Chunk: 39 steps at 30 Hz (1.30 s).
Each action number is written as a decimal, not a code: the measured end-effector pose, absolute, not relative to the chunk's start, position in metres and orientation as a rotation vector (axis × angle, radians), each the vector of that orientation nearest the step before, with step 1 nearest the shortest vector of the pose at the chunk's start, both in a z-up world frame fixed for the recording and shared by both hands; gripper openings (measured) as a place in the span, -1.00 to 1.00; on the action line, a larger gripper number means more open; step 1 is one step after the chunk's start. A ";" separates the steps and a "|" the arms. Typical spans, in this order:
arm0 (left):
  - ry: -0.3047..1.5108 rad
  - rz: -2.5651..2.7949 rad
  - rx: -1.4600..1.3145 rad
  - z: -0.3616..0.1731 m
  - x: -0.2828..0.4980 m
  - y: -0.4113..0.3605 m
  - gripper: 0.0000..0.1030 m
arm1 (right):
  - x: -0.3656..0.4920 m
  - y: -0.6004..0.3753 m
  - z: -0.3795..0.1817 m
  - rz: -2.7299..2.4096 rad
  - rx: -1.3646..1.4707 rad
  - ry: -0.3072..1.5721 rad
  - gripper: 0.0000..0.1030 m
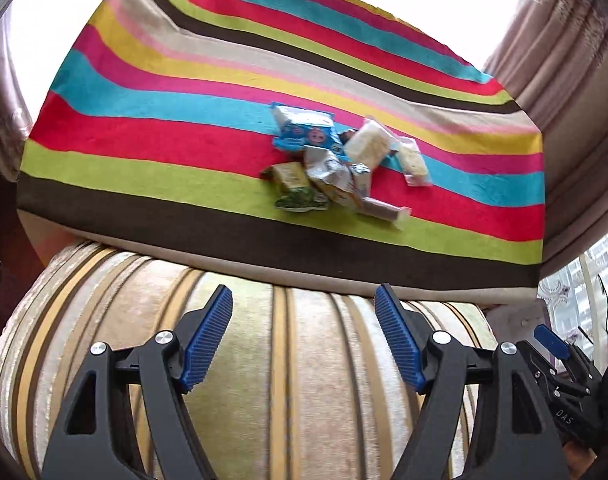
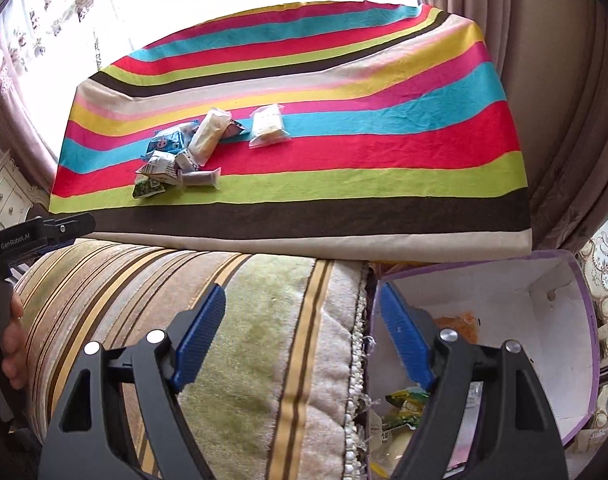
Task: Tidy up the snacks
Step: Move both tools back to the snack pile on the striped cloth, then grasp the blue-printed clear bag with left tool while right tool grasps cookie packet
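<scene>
Several snack packets [image 1: 335,164] lie heaped on the striped cloth [image 1: 176,132] covering the worktop, on its red, blue and green bands. One clear packet of pale biscuits [image 2: 268,127] lies just apart from the heap, on the side nearer the purple box [image 2: 559,320]. That box stands open beside the striped sofa arm [image 2: 240,344], below the worktop's near edge, and already contains some packets, a green-wrapped one [image 2: 405,404] among them.

Left claw [image 1: 304,332]: released, nothing between the pads, hanging over the sofa arm, well short of the heap. Right claw [image 2: 304,336]: likewise released and empty, straddling the edge between sofa arm and box.

Judgement: transfer of packets into the box is partly complete, and both claws are between picks. The next move calls for reaching forward to the heap and closing on a single outlying packet rather than the tangled middle.
</scene>
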<state>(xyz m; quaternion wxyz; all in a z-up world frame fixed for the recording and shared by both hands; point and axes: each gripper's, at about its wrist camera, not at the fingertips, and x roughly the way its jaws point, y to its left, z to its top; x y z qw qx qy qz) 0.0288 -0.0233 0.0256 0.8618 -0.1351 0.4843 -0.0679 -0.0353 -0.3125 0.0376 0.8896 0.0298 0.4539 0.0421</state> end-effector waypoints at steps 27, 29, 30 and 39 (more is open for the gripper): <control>1.160 -0.113 -0.418 0.025 0.177 0.004 0.50 | 0.163 -0.250 0.050 0.122 -0.130 0.941 0.55; 1.179 -0.105 -0.412 0.022 0.188 -0.001 0.52 | 0.176 -0.243 0.041 0.116 -0.173 0.962 0.55; 1.187 -0.101 -0.411 0.020 0.193 -0.003 0.52 | 0.181 -0.240 0.036 0.118 -0.192 0.969 0.55; 1.263 -0.085 -0.364 -0.001 0.234 -0.031 0.62 | 0.217 -0.227 -0.002 0.120 -0.238 1.044 0.55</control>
